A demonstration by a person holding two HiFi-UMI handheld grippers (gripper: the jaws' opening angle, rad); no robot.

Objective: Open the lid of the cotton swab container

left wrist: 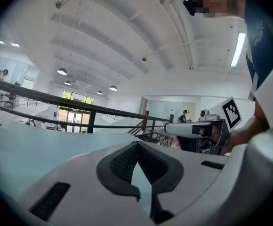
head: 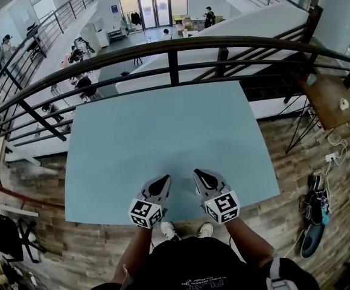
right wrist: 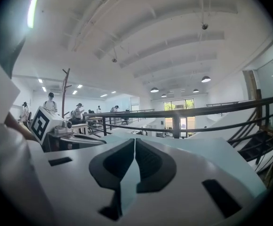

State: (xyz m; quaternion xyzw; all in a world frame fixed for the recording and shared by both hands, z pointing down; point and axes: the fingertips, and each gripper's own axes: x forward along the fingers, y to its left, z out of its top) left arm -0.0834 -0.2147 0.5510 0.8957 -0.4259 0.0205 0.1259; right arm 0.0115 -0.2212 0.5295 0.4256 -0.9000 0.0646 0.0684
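Pale blue table, viewed steeply from above, set against a dark curved railing on a mezzanine with a wood-plank floor. Beyond the railing, a lower hall with glass doors and several people, too small to make out further. To the right, a brown side table and cables trailing over the planks.

Left gripper and right gripper side by side over the table's near edge, near each other but not touching, tips aimed away toward the railing. On both, jaws pressed together at the tips, gripping nothing, plain in each gripper view. High white ceiling with round lamps above the railing in both of those views.

Arms and dark shirt cut off at the bottom edge of the head view; white shoes showing just past the table edge.

Swab container in none of the three views; place, heading and long axis impossible to tell.
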